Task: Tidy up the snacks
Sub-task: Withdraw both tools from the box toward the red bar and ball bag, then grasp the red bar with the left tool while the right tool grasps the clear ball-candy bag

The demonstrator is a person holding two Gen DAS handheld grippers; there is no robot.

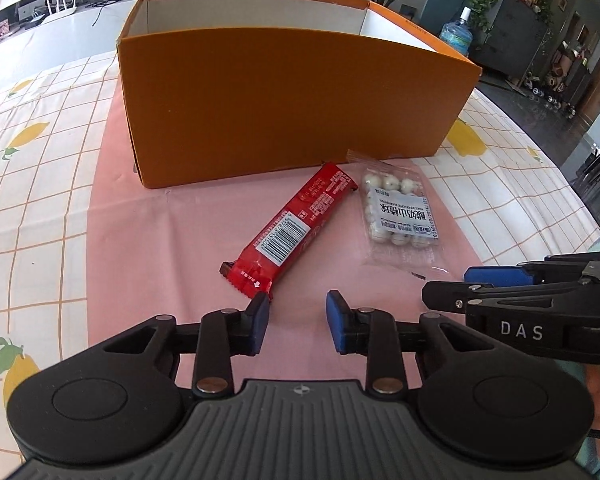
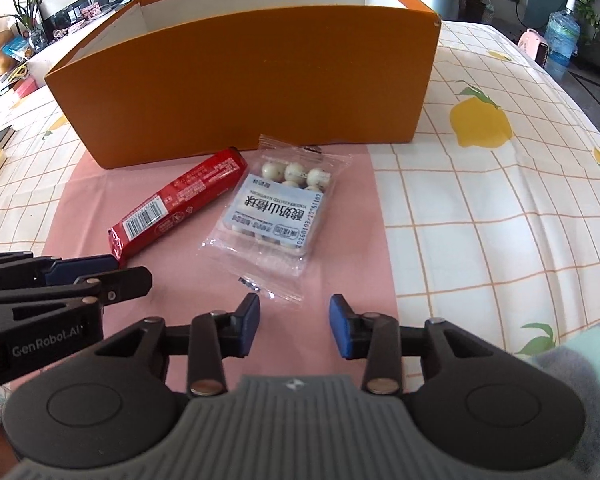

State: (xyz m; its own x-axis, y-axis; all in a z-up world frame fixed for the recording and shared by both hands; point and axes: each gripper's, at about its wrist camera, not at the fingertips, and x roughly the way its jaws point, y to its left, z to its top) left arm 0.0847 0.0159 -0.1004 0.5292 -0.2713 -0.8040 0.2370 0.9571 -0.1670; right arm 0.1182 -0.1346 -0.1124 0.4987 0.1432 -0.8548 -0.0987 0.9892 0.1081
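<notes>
Seen first through the left wrist camera, the left gripper (image 1: 298, 322) hangs over a pink mat (image 1: 148, 248) with its blue pads standing a modest gap apart and nothing between them. The red snack bar (image 1: 290, 226) lies just ahead and slightly left of those pads, its crimped near end almost at the left pad, its long axis running diagonally up and to the right toward the orange box (image 1: 284, 108). A clear packet of white coated balls (image 1: 400, 212) lies beside the bar on its right, and the right gripper (image 1: 446, 290) enters from the right edge, side-on, so its jaw gap cannot be read from here. Turning to the right wrist camera, the right gripper (image 2: 294, 326) shows its pads parted and empty, the packet (image 2: 276, 210) directly ahead with its crinkled near seal just beyond the left pad. The bar (image 2: 180, 204) sits off to the left here, slanting from lower left to upper right, and the left gripper (image 2: 112, 276) reaches in from the left edge with its tip close to the bar's near end. Behind both snacks the box (image 2: 240, 80) stands open-topped on the lemon-print tablecloth (image 2: 500, 200), its inside not visible. Each hand looks matched to the snack nearest it, left to bar and right to packet; the bar's slant means the left jaws would likely close across its narrow width near that end.
</notes>
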